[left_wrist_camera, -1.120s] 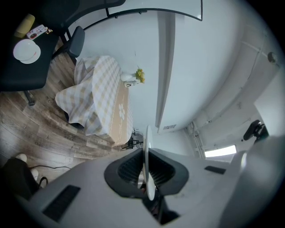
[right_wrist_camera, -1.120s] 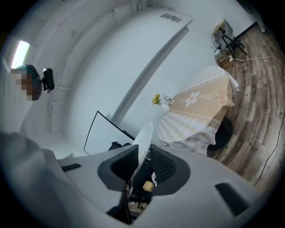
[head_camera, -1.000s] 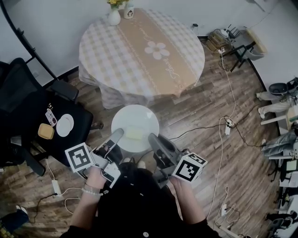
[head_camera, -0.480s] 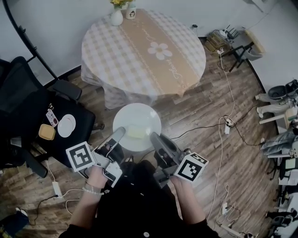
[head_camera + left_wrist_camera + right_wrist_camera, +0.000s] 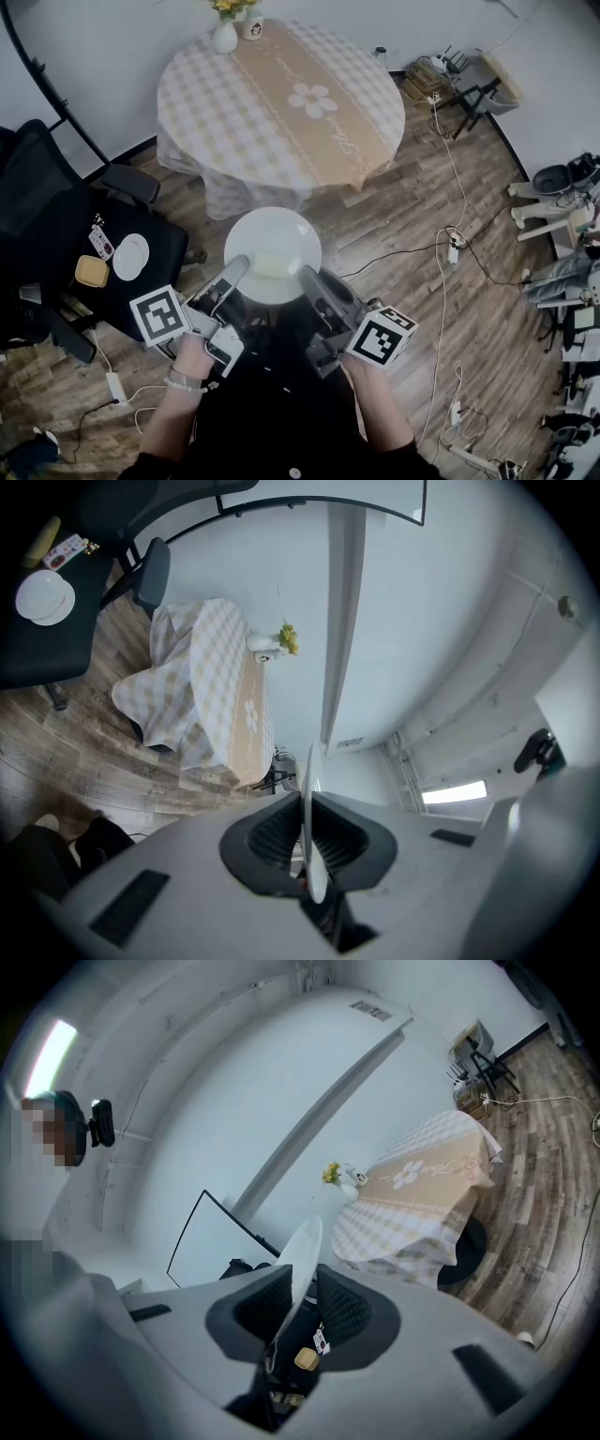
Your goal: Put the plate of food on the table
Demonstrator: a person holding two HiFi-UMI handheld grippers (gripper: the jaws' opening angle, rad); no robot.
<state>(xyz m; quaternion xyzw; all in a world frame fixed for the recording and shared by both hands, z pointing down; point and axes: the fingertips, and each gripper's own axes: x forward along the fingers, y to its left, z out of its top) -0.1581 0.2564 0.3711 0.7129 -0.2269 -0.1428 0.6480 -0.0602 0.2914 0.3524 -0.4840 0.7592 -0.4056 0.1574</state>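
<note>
— How do the jaws stand?

— The left gripper [image 5: 307,832] has its jaws narrow, clamped on the near-left rim of the plate [image 5: 272,242]; in its own view the rim runs edge-on between the two dark pads. The right gripper [image 5: 295,1305] has the near-right rim between its pads, pinched there at a slightly wider gap, and its jaws are opening a little.

— Where is the plate?

— In the air over the wood floor [image 5: 403,234], carried between the two grippers, just short of the near edge of the round table [image 5: 281,103] and not touching it.

— Which way does it face?

— Level, face up. It is round, so it has no long axis. The pale food [image 5: 269,266] sits towards the near rim, its longer side running across, from one gripper towards the other.

— Counts?

— Two grippers, one plate held, one piece of food on it, one table. A vase [image 5: 225,37] stands at the table's far edge. One small plate [image 5: 130,256] lies on the black chair [image 5: 47,202] at the left.
</note>
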